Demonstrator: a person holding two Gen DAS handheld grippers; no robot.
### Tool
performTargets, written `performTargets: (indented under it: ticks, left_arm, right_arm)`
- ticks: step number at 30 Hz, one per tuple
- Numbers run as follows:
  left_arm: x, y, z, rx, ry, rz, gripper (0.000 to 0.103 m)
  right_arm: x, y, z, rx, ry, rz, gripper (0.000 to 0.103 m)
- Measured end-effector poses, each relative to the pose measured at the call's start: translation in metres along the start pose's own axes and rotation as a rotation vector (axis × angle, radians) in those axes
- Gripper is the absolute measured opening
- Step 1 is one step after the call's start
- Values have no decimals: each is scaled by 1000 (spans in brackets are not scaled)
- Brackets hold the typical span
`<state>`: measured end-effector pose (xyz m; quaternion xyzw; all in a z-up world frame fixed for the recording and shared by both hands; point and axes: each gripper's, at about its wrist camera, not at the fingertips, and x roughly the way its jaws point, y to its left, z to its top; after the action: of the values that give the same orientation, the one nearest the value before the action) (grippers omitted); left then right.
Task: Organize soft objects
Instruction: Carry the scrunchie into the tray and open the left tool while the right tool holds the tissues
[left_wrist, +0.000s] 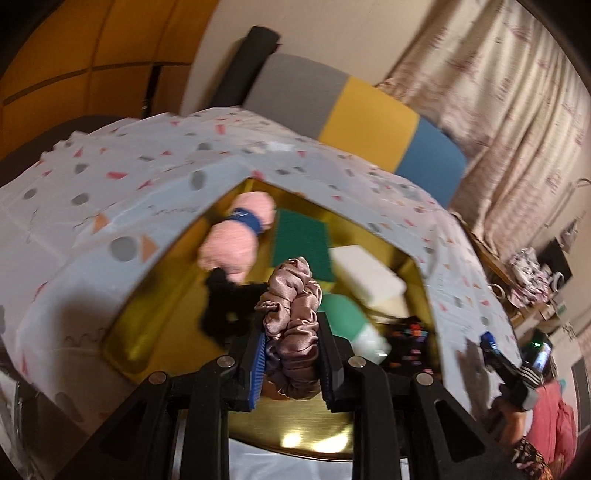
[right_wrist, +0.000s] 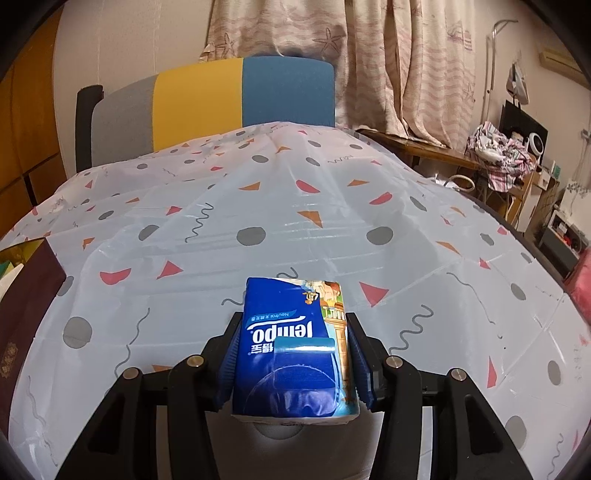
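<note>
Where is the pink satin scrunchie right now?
In the left wrist view the pink satin scrunchie is clamped in the left gripper, held over the gold tray, with the black scrunchie to its left and the green-and-white sponge to its right.

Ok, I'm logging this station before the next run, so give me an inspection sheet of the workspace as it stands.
Surface: patterned tablecloth over the table.
Job's things: gold tray holds a pink towel roll, green pad, white sponge and black scrunchie.
Clutter: dark box at the table's left edge.
Grippers: left gripper shut on a pink scrunchie; right gripper shut on a tissue pack.
Cables: nothing seen.
Surroundings: striped chair, curtain.
</note>
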<state>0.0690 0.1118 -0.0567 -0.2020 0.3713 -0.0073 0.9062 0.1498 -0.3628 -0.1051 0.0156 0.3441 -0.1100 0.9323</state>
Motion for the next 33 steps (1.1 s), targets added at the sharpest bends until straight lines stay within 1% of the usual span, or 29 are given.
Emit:
performTargets:
  ticks: [3, 5, 7, 9, 11, 15, 18, 21, 24, 27, 29, 33]
  left_arm:
    - [6, 10, -2, 3, 10, 19, 23]
    - [8, 13, -4, 6, 16, 30, 26]
    - [10, 17, -6, -7, 27, 31, 36]
    - [11, 20, -7, -28, 36, 33, 39]
    - [10, 24, -8, -50, 42, 28, 40]
    - [-1, 25, -6, -65, -9, 34, 40]
    - [-11, 25, -3, -87, -43, 15, 41]
    - [-15, 17, -3, -52, -51, 17, 41]
    - [-15, 4, -5, 1, -45, 28, 41]
    - [-16, -6, -8, 40, -35, 10, 41]
    - [-17, -13, -10, 64, -34, -1, 41]
    - [-20, -18, -8, 84, -36, -26, 41]
  right_arm:
    - [0, 4, 0, -23, -2, -6, 52]
    - [-1, 6, 0, -34, -2, -10, 52]
    - [0, 7, 0, -39, -1, -13, 52]
    - [0, 7, 0, -40, 3, -17, 52]
    - [0, 6, 0, -37, 5, -19, 52]
    - [1, 4, 0, -28, 9, -20, 52]
    - [1, 3, 0, -22, 10, -19, 52]
    - [0, 2, 0, -19, 9, -12, 52]
    - [4, 2, 2, -17, 33, 16, 52]
    - [-4, 7, 6, -38, 27, 29, 52]
    - [-16, 14, 11, -36, 16, 75, 52]
    - [-44, 43, 21, -32, 20, 271, 52]
